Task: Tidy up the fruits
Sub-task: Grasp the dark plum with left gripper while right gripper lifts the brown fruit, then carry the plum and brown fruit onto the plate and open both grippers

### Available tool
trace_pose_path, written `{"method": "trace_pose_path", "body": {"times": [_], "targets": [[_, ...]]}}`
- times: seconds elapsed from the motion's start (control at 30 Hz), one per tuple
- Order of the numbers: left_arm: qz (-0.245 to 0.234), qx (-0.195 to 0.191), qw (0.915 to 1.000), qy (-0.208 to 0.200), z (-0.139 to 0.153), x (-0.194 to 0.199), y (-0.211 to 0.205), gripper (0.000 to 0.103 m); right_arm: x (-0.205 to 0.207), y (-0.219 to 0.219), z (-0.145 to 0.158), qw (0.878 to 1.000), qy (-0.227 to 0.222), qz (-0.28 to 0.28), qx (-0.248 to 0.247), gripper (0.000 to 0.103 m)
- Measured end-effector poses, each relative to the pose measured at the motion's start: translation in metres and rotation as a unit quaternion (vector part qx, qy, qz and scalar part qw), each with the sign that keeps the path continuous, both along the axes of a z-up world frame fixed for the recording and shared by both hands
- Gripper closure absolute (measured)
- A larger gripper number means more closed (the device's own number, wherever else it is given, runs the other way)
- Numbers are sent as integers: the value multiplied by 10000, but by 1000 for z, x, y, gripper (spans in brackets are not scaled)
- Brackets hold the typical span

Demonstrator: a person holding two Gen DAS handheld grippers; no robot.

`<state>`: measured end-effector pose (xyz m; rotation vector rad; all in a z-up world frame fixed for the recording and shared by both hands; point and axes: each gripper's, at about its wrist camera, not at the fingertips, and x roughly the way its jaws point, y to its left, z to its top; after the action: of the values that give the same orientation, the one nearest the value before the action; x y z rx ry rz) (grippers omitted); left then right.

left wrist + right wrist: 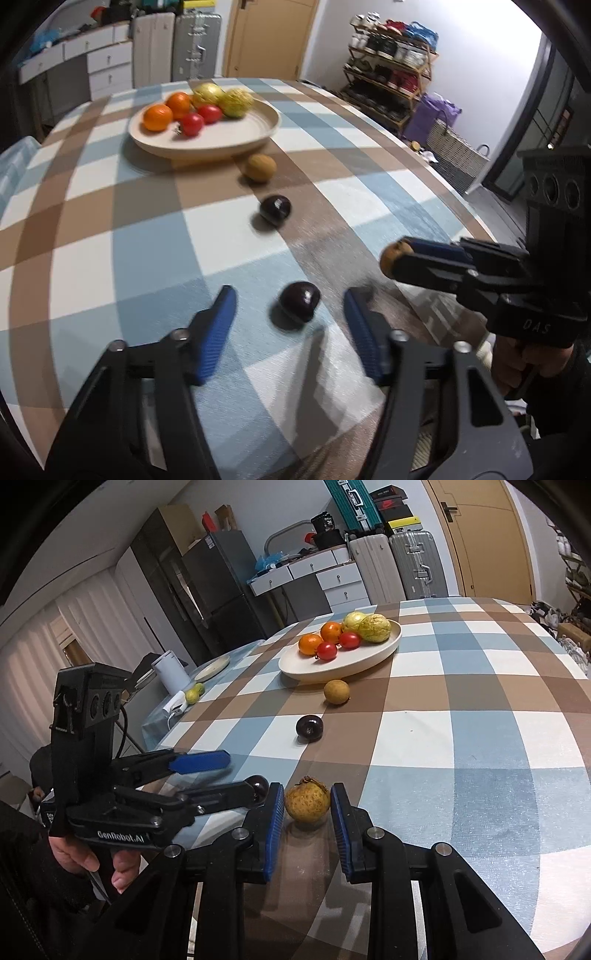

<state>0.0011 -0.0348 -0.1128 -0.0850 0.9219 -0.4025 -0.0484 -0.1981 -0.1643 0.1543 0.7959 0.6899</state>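
A dark plum [299,306] lies on the checked tablecloth between the blue pads of my left gripper [290,325]; the pads stand apart from it, so the gripper is open. Seen from the right wrist, that left gripper [242,775] is low at the left with the plum [260,786] at its tips. My right gripper [307,827] is shut on a brownish-yellow round fruit [307,801], which shows at its tips [387,260] in the left wrist view. A cream plate [229,144] further back holds oranges, tomatoes and yellow-green fruits.
A brown round fruit [260,168] and a second dark plum [275,210] lie loose between the plate and the grippers. The table edge curves along the right, with a shoe rack [391,74] and woven basket [458,155] beyond. A white canister [171,672] stands on a side surface.
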Motion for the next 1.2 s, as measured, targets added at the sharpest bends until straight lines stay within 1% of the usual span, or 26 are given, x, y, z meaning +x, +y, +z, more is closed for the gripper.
{"method": "trace_pose_path", "body": {"times": [0.03, 0.1, 0.17, 0.2, 0.3, 0.67, 0.8, 0.87, 0.93, 1.07, 1.2], "targets": [[-39, -35, 10000, 39, -1, 0, -1, 60, 0, 0, 0, 10000, -4, 8, 8, 77], [-110, -107, 9998, 147, -5, 1, -2, 70, -1, 0, 1, 10000, -24, 26, 14, 77], [-89, -172, 9997, 146, -5, 2, -1, 80, -1, 0, 1, 10000, -1, 21, 7, 77], [-81, -202, 9996, 160, -6, 2, 0, 83, -1, 0, 1, 10000, 22, 13, 13, 77], [-106, -355, 9992, 144, -4, 1, 4, 83, 0, 0, 2, 10000, 37, 14, 68, 77], [-152, -325, 9992, -184, 16, 1, 4, 83, 7, 1, 8, 9998, -6, 37, 172, 77], [-160, -280, 9993, -203, 19, 7, 5, 83, 16, 2, 12, 9997, 41, 25, 243, 77], [-161, -303, 9992, -217, 22, 12, 6, 83, 24, 2, 14, 9993, 139, -40, 353, 77], [-137, -310, 9991, -244, 24, 16, 7, 83, 30, 2, 19, 9988, 124, -39, 463, 77], [-6, -349, 9990, -282, 32, 33, 16, 83, 45, 7, 28, 9990, 26, 22, 447, 77], [160, -392, 9982, -433, 44, 58, 31, 83, 65, 13, 41, 9990, -95, 94, 419, 77]]}}
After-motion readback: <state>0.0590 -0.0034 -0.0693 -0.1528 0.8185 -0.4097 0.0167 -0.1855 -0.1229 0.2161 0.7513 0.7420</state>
